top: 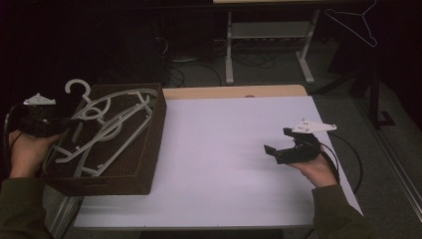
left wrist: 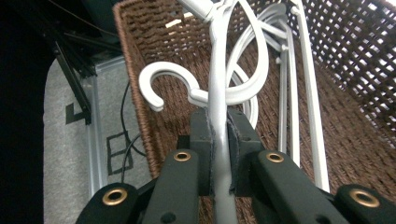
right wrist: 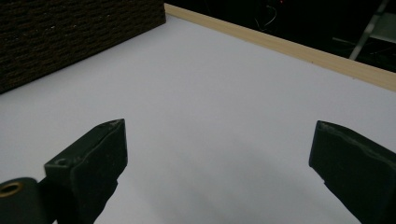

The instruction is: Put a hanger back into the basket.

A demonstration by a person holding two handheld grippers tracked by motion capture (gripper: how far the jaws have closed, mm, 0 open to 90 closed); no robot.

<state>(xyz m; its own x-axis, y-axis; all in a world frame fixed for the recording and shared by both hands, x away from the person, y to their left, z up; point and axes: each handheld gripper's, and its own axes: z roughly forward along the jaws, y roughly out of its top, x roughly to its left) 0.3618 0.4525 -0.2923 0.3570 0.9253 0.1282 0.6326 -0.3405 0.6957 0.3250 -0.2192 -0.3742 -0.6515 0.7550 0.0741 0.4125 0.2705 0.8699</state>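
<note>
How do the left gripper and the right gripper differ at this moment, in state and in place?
The left gripper is shut on a white hanger; the right gripper stands open with nothing between its jaws. The left gripper reaches into the brown wicker basket at the table's left edge; the right gripper is above the bare white table, apart from the basket. Both are black and hand-held.

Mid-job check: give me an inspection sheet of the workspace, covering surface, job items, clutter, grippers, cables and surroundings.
Surface: white table top, wooden strip along the far edge, bare in the middle.
Job's things: brown wicker basket at the table's left end, holding a tangle of white hangers.
Clutter: nothing seen.
Grippers: left gripper shut on a white hanger bar; right gripper open, empty, above the table.
Cables: black cable trailing from the right gripper.
Surroundings: dark room, grey table frame behind, a hanger hanging top right.
</note>
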